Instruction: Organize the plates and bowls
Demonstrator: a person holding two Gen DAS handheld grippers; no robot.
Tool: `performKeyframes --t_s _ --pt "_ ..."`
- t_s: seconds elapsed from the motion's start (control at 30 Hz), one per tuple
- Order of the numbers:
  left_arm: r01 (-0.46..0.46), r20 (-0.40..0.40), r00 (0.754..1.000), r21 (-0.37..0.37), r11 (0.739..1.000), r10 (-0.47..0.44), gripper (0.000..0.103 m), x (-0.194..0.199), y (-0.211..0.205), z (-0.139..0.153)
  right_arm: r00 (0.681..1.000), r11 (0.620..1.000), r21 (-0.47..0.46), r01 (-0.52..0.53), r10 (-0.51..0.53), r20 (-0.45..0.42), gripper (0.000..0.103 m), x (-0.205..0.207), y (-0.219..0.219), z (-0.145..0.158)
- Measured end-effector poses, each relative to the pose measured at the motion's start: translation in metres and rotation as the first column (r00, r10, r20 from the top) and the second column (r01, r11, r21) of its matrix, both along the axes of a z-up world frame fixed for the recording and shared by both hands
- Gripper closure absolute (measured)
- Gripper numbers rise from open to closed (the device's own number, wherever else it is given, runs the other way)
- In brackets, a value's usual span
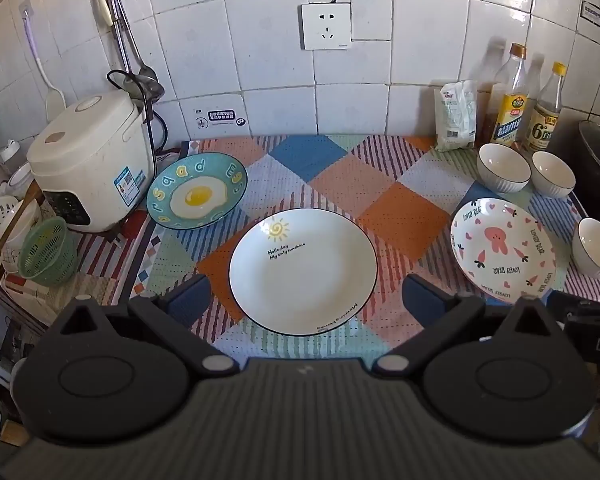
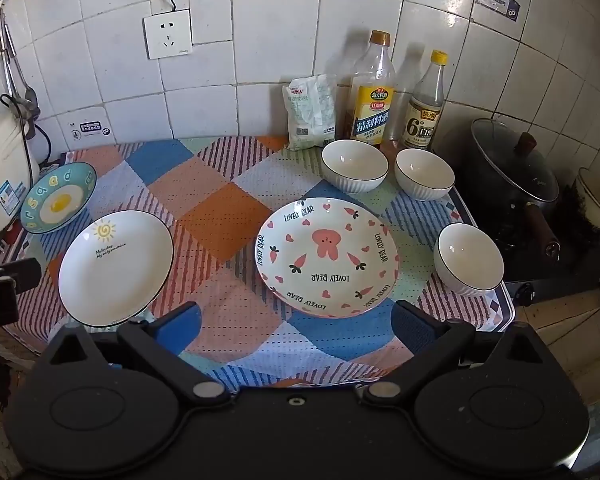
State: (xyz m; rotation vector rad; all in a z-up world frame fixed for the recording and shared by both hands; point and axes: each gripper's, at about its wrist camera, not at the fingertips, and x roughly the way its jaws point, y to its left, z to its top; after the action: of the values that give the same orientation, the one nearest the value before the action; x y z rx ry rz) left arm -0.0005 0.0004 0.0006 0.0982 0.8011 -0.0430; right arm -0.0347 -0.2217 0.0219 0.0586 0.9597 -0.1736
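Step in hand: the start of the sorting, by my judgement; nothing is stacked, and all three plates and three bowls lie singly on the patchwork cloth [image 2: 228, 216].
Left gripper [image 1: 304, 298]: spread wide and holding nothing; its blue fingers flank the near half of the sun plate [image 1: 303, 270] from above, with no contact that I can make out.
Right gripper [image 2: 296, 322]: likewise wide apart and empty, hovering at the near rim of the rabbit plate [image 2: 327, 256], one finger to either side.
Plates: the sun plate sits mid-cloth near the front edge; the fried-egg plate [image 1: 197, 190] lies behind and left of it, just beside the rice cooker [image 1: 88, 164]; the rabbit plate lies to the right, well apart from the sun plate.
Bowls: two white ribbed bowls [image 2: 354, 165] [image 2: 424, 173] stand side by side at the back, just in front of the two seasoning bottles [image 2: 372, 92]; a third bowl [image 2: 470, 258] stands alone by the cloth's right edge, near the lidded wok [image 2: 514, 164].
Next move calls for: probably lowering one gripper to a plate's rim and pinching the thin edge, since a flat plate gives little to grip; then carrying it onto another plate. The glazed rims look slippery, so a firm, level hold seems needed.
Bowls later: likely nested one inside another; they look to be the same size.
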Motion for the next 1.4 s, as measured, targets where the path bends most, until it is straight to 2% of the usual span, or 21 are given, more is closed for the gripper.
performKeyframes --t_s 0.27,0.53,1.0,1.3,1.4 --pt "-0.009 -0.004 1.000 -0.044 0.999 0.009 0.000 -0.008 0.007 -0.016 1.000 1.000 -0.013 -0.001 0.001 -0.010 0.001 0.002 0.005 -0.001" --pt "-0.013 0.018 1.000 -0.017 1.000 0.013 0.000 -0.006 0.003 -0.006 1.000 1.000 -0.001 -0.006 0.006 -0.011 0.001 0.001 0.006 -0.006" --pt "-0.053 -0.040 0.998 -0.075 0.996 0.051 0.000 0.000 0.014 -0.016 1.000 1.000 -0.015 -0.001 0.001 -0.008 0.001 -0.001 0.004 -0.005" --pt "-0.064 -0.065 0.996 -0.078 0.995 0.059 0.000 0.003 0.016 -0.021 1.000 1.000 -0.030 -0.006 0.006 0.008 0.001 -0.004 0.003 -0.001" --pt "-0.057 -0.077 0.996 -0.075 0.996 0.051 0.000 0.004 0.015 -0.022 1.000 1.000 -0.009 0.001 -0.001 0.005 0.001 -0.003 0.001 -0.002"
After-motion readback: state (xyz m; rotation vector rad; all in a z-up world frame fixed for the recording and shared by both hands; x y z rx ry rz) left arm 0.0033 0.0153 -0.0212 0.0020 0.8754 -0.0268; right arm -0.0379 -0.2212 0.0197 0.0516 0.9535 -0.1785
